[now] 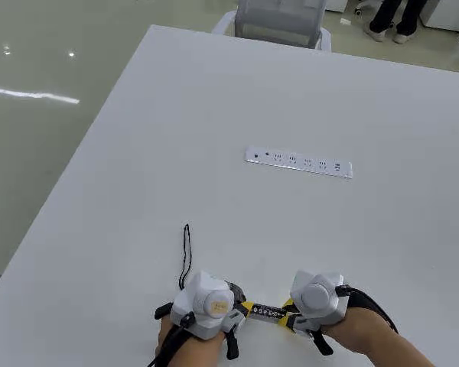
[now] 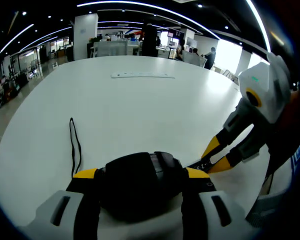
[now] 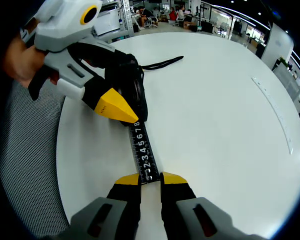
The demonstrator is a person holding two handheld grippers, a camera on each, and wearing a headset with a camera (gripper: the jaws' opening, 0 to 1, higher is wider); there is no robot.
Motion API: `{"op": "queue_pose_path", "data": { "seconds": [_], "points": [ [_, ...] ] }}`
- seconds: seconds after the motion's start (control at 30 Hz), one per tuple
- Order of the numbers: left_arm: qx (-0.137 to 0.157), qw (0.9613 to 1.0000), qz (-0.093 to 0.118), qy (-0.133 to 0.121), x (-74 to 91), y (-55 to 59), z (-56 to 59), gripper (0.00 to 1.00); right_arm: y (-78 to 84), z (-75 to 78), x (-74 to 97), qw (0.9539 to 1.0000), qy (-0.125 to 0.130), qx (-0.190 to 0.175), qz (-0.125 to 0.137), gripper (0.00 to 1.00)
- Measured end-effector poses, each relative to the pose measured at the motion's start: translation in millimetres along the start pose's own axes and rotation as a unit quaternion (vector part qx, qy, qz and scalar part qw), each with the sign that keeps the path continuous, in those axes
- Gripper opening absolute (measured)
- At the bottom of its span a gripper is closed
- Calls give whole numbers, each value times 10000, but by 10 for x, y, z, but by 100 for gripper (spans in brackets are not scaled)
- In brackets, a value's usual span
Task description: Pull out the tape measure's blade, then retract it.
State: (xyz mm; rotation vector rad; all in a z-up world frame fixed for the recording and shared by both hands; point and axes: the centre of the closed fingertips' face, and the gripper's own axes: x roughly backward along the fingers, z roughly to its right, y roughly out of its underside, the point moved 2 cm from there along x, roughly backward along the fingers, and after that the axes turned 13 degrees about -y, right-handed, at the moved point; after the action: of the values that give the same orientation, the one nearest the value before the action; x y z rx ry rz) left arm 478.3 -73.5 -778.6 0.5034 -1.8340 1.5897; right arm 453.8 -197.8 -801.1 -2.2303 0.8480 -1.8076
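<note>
A black tape measure (image 2: pixel 140 185) sits clamped between the yellow-tipped jaws of my left gripper (image 2: pixel 141 175), low on the white table. Its black wrist cord (image 2: pixel 74 145) trails away over the tabletop. A short length of black blade (image 3: pixel 143 152) with white numbers runs from the case (image 3: pixel 130 85) to my right gripper (image 3: pixel 150 179), which is shut on the blade's end. In the head view the left gripper (image 1: pixel 237 310) and right gripper (image 1: pixel 284 313) stand side by side near the table's front edge, with the blade (image 1: pixel 266 311) bridging them.
A white power strip (image 1: pixel 298 162) lies across the middle of the white table (image 1: pixel 214 115). A grey chair (image 1: pixel 279 21) stands at the far edge, and a person's legs (image 1: pixel 389 19) show beyond it.
</note>
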Motion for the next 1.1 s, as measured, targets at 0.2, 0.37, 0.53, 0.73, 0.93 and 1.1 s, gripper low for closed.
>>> {"op": "queue_pose_path", "data": {
  "seconds": [0.2, 0.37, 0.53, 0.73, 0.93, 1.1],
  "points": [
    [-16, 10000, -10, -8, -4, 0, -1, 63, -22, -4, -10, 10000, 5, 14, -12, 13],
    [-18, 10000, -8, -6, -5, -3, -2, 63, -32, -2, -20, 10000, -10, 12, -10, 13],
    [-18, 10000, -6, -2, -5, 1, -1, 63, -43, -11, -25, 10000, -12, 25, -15, 13],
    [-12, 10000, -6, 2, 3, 2, 0, 63, -64, -22, -26, 10000, -12, 24, -8, 13],
    [-17, 10000, -10, 7, -2, 1, 1, 63, -75, -13, -40, 10000, -23, 29, -27, 13],
    [-15, 10000, -7, 9, -2, 0, 2, 63, -82, -7, -56, 10000, -30, 32, -5, 13]
  ]
}}
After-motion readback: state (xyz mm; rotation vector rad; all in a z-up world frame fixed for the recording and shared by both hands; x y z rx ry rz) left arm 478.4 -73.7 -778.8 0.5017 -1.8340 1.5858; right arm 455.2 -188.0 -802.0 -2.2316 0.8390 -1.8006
